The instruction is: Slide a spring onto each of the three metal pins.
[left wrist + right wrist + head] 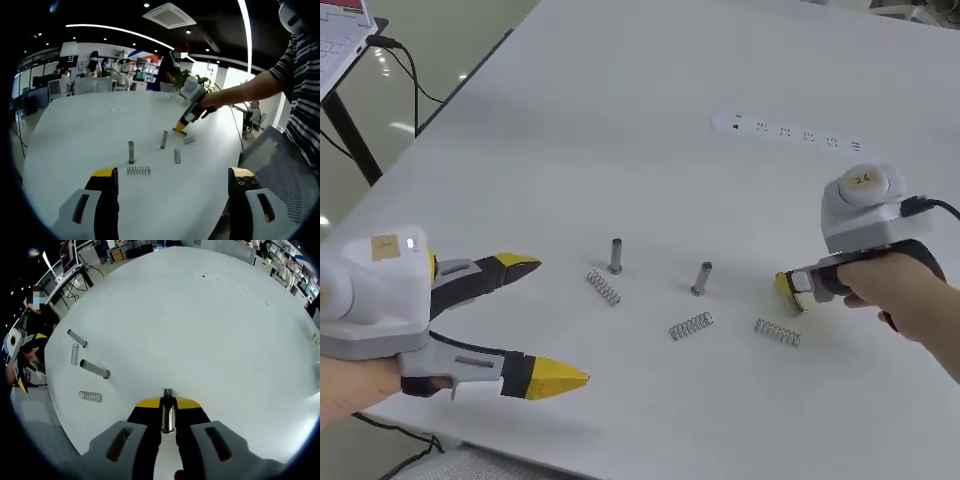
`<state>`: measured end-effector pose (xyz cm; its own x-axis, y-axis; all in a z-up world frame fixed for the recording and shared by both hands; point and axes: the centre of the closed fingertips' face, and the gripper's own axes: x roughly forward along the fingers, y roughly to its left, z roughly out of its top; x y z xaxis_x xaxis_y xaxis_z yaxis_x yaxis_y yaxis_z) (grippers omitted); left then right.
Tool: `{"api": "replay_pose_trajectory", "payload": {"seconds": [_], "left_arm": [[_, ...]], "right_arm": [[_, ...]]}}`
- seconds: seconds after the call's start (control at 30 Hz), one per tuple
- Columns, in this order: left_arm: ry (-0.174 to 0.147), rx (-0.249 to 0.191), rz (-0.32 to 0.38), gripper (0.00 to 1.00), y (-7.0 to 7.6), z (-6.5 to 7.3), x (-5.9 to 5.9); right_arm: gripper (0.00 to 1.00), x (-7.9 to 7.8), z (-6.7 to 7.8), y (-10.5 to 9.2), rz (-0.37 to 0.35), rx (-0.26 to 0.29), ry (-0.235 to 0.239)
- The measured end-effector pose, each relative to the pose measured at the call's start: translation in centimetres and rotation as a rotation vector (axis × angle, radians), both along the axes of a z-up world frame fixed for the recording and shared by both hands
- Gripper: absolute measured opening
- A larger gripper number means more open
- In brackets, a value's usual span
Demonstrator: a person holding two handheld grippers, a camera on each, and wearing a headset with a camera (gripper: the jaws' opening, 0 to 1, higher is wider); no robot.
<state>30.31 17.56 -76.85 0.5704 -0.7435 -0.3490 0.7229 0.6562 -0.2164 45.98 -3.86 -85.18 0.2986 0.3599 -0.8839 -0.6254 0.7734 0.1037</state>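
Plainly, the right gripper [790, 290] had its yellow-tipped jaws closed on the held pin [168, 415], a short cylindrical steel pin. It lay along the gap between them with its end poking just past the tips. Whether it touched the broad white table [620, 100] could not be told. The left gripper [558, 320] hung with its jaws spread wide and nothing between them.

The middle pin [702, 278], a short steel cylinder, stood upright on the table. The right gripper was just to the right of it, and the left gripper was well to its left and nearer the person. The left pin [616, 255], a matching steel cylinder, stood upright to the left of the middle pin.

Three small coiled wire springs lay flat on the table, on no pin. The left spring [604, 287] lay to the left of the middle pin. The near spring [691, 325] lay just in front of the middle pin, on the person's side. The right spring [777, 332] lay to its right and nearer the person.

A long white power strip [790, 132] lay well beyond the middle pin, on the far side of the table.
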Motion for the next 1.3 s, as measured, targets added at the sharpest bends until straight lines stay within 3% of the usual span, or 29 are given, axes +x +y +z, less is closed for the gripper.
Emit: {"api": "replay_pose_trajectory", "payload": {"seconds": [0.37,0.57,1.3], "left_arm": [[0.001,-0.001,-0.013,0.9,-0.6,0.2,-0.1],[-0.003,0.002,-0.014,0.89,-0.5,0.5,-0.2],[-0.002,0.01,-0.025,0.89,-0.8,0.4,-0.3]], "right_arm": [[0.1,-0.5,1.9,0.7,0.035,0.08,-0.093],[0.1,-0.6,2.5,0.9,0.04,0.107,-0.118],[0.1,-2.5,2.9,0.0,0.108,0.074,-0.192]]}}
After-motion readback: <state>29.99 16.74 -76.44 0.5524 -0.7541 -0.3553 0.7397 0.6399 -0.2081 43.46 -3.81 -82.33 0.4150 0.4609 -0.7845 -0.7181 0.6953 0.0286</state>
